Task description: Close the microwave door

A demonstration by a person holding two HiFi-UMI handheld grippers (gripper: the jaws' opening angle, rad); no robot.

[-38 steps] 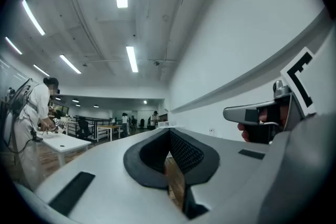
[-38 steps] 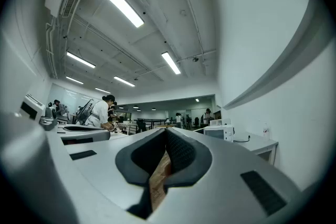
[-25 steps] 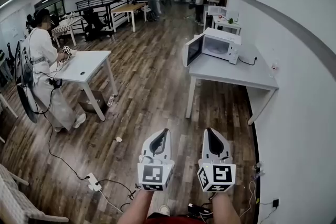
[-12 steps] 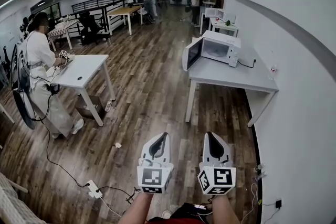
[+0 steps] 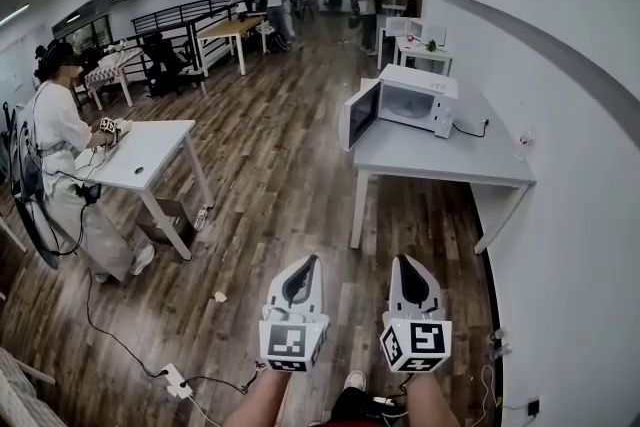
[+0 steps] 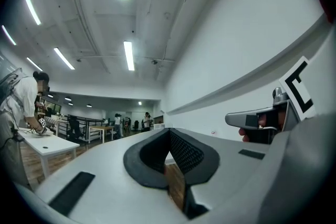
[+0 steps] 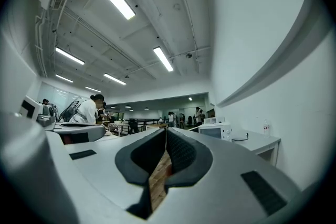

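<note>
Grey table (image 5: 440, 158) by wall: microwave (image 5: 420, 101) at far end, long axis across table, door (image 5: 362, 114) swung open leftward; print too small. Left gripper (image 5: 310, 261), right gripper (image 5: 400, 260): jaws together, nothing held.

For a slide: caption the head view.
Both shut, left gripper and right gripper point toward the open-doored microwave on a grey table.

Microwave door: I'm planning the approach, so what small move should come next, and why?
Probably step forward toward the grey table: the microwave on it has its door swung open, and both the left gripper and right gripper, shut and empty, are far short of it.
</note>
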